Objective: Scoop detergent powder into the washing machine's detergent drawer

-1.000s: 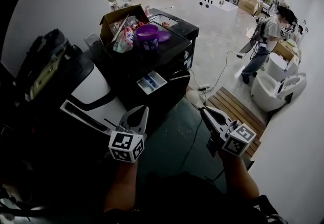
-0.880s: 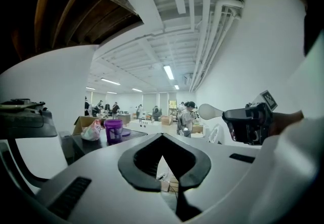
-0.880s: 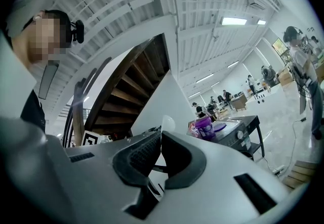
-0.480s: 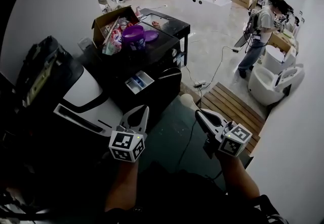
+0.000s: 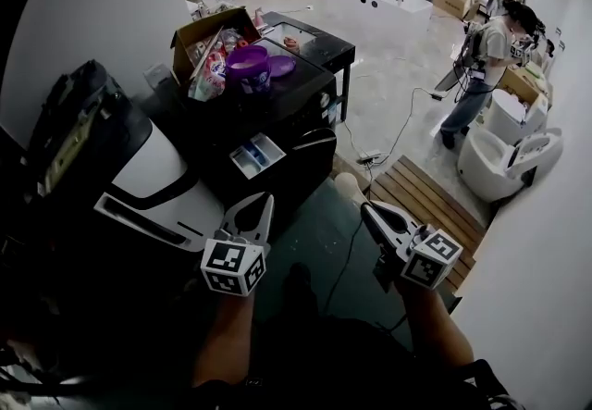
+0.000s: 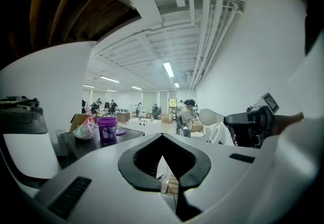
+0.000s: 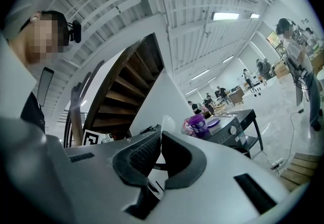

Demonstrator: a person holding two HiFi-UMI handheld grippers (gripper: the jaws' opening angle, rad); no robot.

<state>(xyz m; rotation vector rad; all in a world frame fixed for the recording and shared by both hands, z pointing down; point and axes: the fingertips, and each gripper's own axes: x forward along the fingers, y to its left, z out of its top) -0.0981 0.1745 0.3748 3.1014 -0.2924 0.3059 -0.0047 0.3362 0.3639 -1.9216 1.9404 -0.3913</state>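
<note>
Purple detergent tub (image 5: 250,68) is seen atop the black washing machine (image 5: 301,93), upper centre of the head view, a purple disc (image 5: 280,66), judged its lid, just beside it; powder cannot be made out. Tub is judged light, stiff, smooth, best taken at the rim. Detergent drawer (image 5: 256,155) is pulled out, contents unreadable; left claw (image 5: 252,214) and right claw (image 5: 377,217) are closed, empty, low in frame.

left gripper (image 5: 265,204): lower centre-left of head view, jaws pointing up-frame, tips touching, nothing between them
right gripper (image 5: 369,209): lower centre-right, jaws pointing up-left, pads together with only a thin slit, empty
left marker cube (image 5: 231,267): at the gripper's base
left forearm (image 5: 225,339): bare, rising from bottom edge
right forearm (image 5: 435,329): bare, angled up-left
</note>
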